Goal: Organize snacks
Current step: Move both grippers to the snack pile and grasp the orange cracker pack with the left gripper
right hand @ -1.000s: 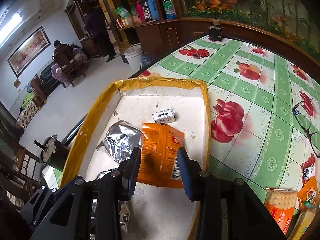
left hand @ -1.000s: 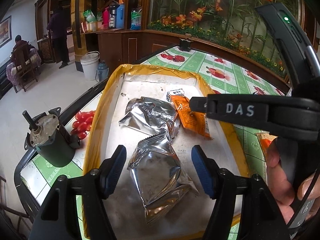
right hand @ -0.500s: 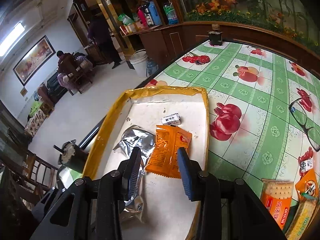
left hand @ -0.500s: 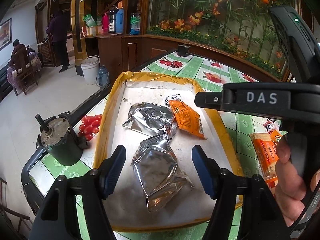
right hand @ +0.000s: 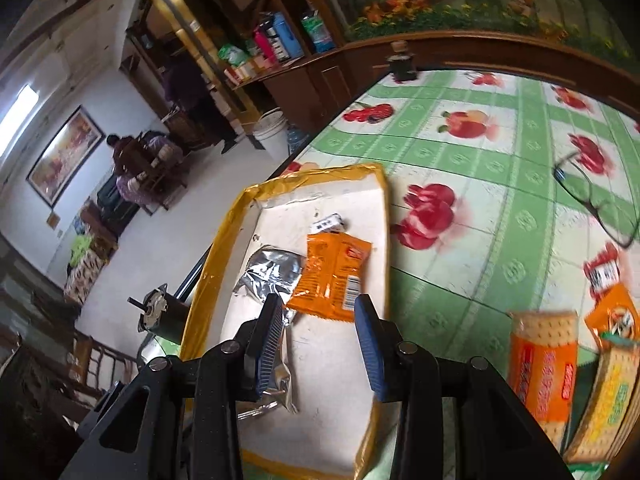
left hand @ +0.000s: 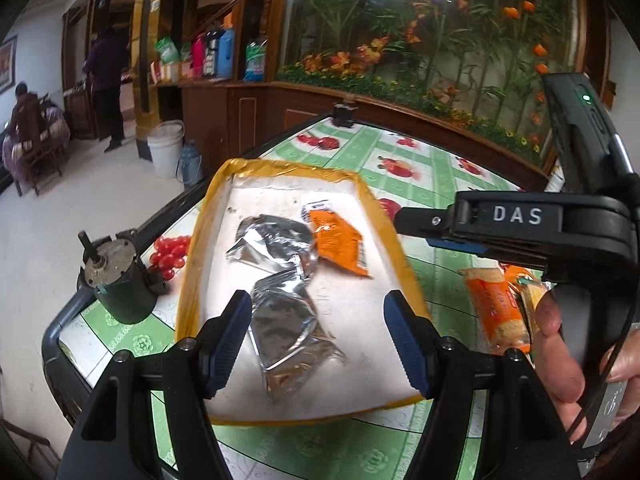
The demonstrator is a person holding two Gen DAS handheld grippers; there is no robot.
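A white tray with a yellow taped rim lies on the green fruit-print tablecloth. In it are two silver packets, an orange packet and a small white wrapped sweet. My left gripper hovers open above the tray's near end, over the nearer silver packet, with nothing in it. My right gripper also hangs open and empty above the tray, just short of the orange packet. In the left wrist view the right gripper reaches in from the right, held by a hand.
Orange biscuit packets and a yellow one lie on the cloth right of the tray. Glasses rest farther right. A small dark motor stands at the table's left edge. People are across the room.
Both grippers have drawn back and up from the tray, so the packets look smaller. The orange packet, earlier framed by the right fingers, now lies beyond them. The right view has rolled.
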